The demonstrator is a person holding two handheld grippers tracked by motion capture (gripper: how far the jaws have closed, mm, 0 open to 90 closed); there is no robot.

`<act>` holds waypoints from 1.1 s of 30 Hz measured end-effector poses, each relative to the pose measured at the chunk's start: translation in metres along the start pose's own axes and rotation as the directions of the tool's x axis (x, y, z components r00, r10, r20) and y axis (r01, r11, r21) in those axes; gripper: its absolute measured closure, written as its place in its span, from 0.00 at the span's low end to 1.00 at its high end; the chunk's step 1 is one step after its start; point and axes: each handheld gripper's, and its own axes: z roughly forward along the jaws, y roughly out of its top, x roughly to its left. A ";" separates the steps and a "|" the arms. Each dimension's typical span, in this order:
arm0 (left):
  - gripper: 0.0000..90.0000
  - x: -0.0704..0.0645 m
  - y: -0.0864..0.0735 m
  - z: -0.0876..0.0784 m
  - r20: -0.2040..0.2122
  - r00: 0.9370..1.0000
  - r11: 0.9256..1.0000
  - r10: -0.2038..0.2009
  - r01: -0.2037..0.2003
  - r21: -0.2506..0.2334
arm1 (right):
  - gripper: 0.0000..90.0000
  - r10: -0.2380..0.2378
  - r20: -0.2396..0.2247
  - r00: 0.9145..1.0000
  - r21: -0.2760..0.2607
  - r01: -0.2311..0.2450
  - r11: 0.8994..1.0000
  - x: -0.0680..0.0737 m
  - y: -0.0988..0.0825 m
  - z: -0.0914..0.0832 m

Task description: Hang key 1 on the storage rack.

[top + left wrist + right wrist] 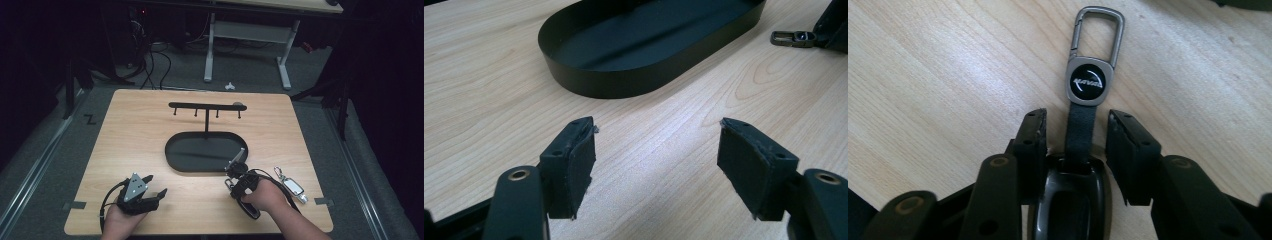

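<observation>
A key fob lies flat on the surface between the right tool's part-open jaws, its strap and clip pointing straight ahead. The left tool, open and empty, rests well apart.

The black car key lies flat on the wooden table. A short dark strap runs from it to a round badge and a grey metal clip. Both lie flat too.
</observation>
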 end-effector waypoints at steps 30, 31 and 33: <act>0.37 -0.001 0.001 -0.003 0.001 1.000 1.000 -0.004 0.004 -0.007 | 0.89 -0.019 0.044 0.999 0.069 0.016 0.998 0.008 0.006 0.001; 0.37 -0.001 0.000 -0.003 0.001 1.000 1.000 -0.005 0.005 -0.007 | 0.89 -0.031 0.039 0.999 0.068 0.029 0.997 0.006 0.006 0.001; 0.37 -0.001 0.000 -0.003 0.001 1.000 1.000 -0.005 0.005 -0.006 | 0.87 -0.028 0.039 0.999 0.083 0.025 0.996 0.006 0.007 0.002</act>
